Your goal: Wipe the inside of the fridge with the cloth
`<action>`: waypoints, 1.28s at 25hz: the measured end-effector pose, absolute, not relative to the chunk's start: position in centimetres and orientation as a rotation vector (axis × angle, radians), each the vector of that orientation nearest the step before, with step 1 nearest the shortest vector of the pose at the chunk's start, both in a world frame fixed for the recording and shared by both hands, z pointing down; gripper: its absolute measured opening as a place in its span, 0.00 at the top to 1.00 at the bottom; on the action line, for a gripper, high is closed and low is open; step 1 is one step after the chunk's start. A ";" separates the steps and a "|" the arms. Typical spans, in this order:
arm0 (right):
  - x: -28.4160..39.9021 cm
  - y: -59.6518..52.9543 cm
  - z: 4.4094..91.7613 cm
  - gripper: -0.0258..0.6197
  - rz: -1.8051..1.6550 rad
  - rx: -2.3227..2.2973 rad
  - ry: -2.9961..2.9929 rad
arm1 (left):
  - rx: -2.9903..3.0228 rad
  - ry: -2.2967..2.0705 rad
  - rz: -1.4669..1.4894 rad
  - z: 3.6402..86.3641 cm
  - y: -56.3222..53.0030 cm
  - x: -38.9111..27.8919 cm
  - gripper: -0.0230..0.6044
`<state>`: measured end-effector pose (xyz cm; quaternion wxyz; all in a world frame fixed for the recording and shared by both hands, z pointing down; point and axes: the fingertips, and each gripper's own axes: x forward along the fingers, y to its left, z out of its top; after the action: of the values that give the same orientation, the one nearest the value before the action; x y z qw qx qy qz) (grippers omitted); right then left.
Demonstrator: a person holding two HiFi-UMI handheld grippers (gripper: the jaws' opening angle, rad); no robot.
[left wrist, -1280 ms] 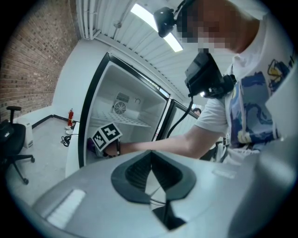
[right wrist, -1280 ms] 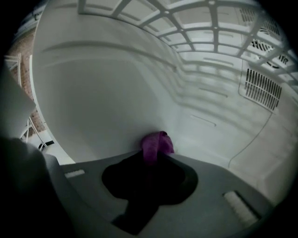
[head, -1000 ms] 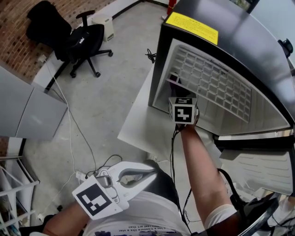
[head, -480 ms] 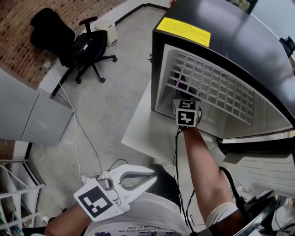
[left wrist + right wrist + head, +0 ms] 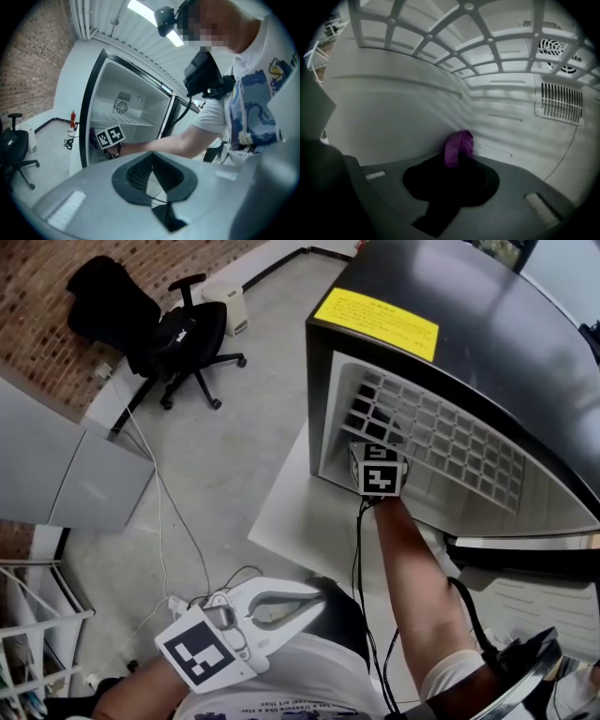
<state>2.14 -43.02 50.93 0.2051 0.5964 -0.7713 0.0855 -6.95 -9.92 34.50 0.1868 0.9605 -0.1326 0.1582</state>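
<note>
— Where's the cloth?
— The crumpled purple cloth is pinched in my right gripper's fingers, inside the white-lined black fridge. Only the right gripper view shows it.
— And the left?
— My left gripper has its fingers pressed together, empty.

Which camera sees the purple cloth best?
The right gripper view: the purple cloth sticks out of the right gripper, close up against the fridge wall. In the head view the marker cube hides it; the left gripper view is too far off to show it clearly.
</note>
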 end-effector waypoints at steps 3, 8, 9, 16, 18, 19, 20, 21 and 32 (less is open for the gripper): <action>1.7 -42.7 50.9 0.84 0.255 1.642 -2.186 | 2.700 -0.370 0.442 34.6 -10.1 -6.8 0.96; 0.6 -41.8 50.4 0.84 0.237 1.600 -2.232 | 2.705 -0.352 0.434 34.6 -9.9 -6.7 0.96; 0.3 -41.6 50.3 0.84 0.230 1.589 -2.242 | 2.706 -0.347 0.431 34.6 -9.8 -6.6 0.96; -1.1 -39.1 49.8 0.84 0.213 1.558 -2.280 | 2.717 -0.322 0.414 34.3 -8.5 -7.1 0.96; -1.5 -38.2 49.7 0.84 0.212 1.552 -2.288 | 2.714 -0.321 0.406 34.3 -8.1 -7.3 0.96; -1.7 -37.8 49.7 0.85 0.211 1.549 -2.291 | 2.713 -0.320 0.403 34.3 -7.8 -7.5 0.96; -1.8 -37.4 49.7 0.84 0.209 1.546 -2.292 | 2.713 -0.319 0.402 34.3 -7.6 -7.6 0.96; -1.9 -37.1 49.7 0.84 0.206 1.542 -2.295 | 2.713 -0.317 0.402 34.3 -7.3 -7.7 0.96; -4.3 -33.0 48.9 0.84 0.196 1.478 -2.337 | 2.726 -0.288 0.404 34.1 -4.4 -8.8 0.96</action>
<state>-4.27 -33.00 48.88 0.1839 0.5240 -0.8287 0.0695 -8.78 -4.40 34.11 0.1844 0.9670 -0.1020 0.1431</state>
